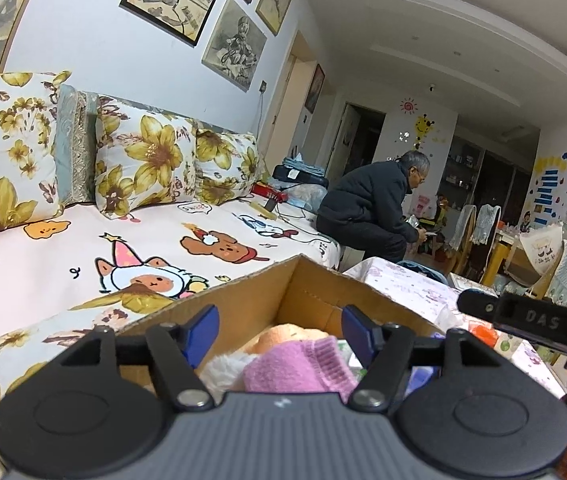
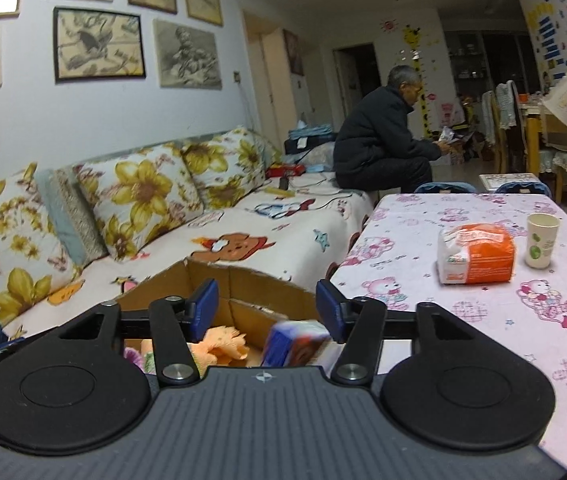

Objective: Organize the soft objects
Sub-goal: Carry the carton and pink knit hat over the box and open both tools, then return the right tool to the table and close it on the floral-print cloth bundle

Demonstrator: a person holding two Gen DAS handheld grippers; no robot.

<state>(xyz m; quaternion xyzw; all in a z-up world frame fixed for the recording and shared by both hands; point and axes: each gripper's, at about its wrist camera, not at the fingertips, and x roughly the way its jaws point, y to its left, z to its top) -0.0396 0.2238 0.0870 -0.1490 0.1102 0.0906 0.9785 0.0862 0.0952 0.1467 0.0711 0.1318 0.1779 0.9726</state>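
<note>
A cardboard box [image 1: 243,304] stands between the sofa and the table; it also shows in the right wrist view [image 2: 219,280]. Inside lie a pink knitted piece [image 1: 303,364], a white fluffy item [image 1: 219,368] and an orange plush [image 1: 283,334]. My left gripper [image 1: 279,330] hangs open and empty over the box. My right gripper [image 2: 267,306] is open above the box; a blurred blue and white packet [image 2: 295,340] sits just below its jaws, apart from them. An orange plush [image 2: 219,344] lies in the box. The right gripper's body [image 1: 531,318] shows in the left wrist view.
A sofa [image 1: 83,256] with floral cushions [image 1: 143,164] lies left. A table with a pink bear cloth [image 2: 483,300] holds an orange and white pack [image 2: 475,256] and a paper cup [image 2: 541,240]. A person in black [image 2: 383,136] sits at the sofa's far end.
</note>
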